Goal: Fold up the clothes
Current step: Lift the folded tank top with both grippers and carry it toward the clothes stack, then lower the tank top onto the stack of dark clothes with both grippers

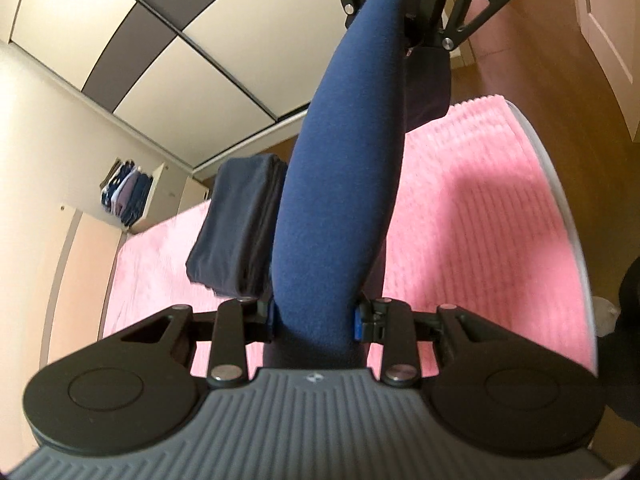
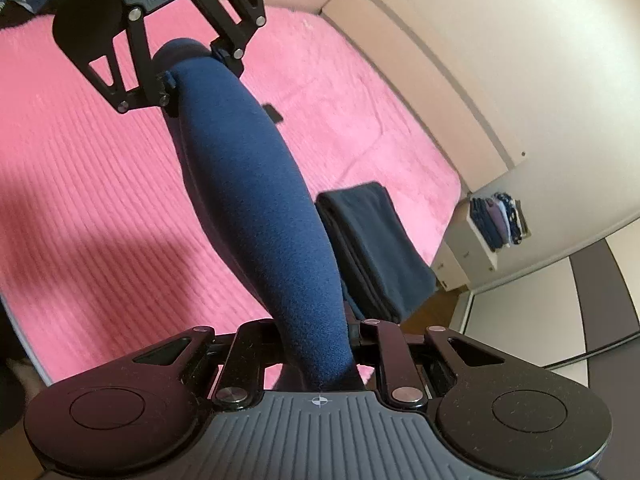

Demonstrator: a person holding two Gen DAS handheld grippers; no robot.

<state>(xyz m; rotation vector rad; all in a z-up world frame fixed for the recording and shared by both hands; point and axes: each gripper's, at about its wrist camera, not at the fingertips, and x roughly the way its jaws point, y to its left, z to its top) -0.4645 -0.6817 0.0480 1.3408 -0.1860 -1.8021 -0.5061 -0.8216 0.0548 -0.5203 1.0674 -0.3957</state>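
Both grippers are seen clamped on one blue fleece garment [image 1: 340, 184], which is stretched between them above a pink bedspread [image 1: 480, 220]. One end of the bunched cloth is pinched between the narrowly parted jaws of the left gripper [image 1: 316, 320], and the far end is gripped by the right gripper [image 2: 320, 356], whose jaws are drawn in closer still. From each wrist view the garment is seen running straight ahead to the opposite gripper. A folded dark garment [image 1: 236, 224] is laid on the bedspread just beside the raised cloth. Folded clothes [image 2: 500, 220] are stacked on a shelf by the wall.
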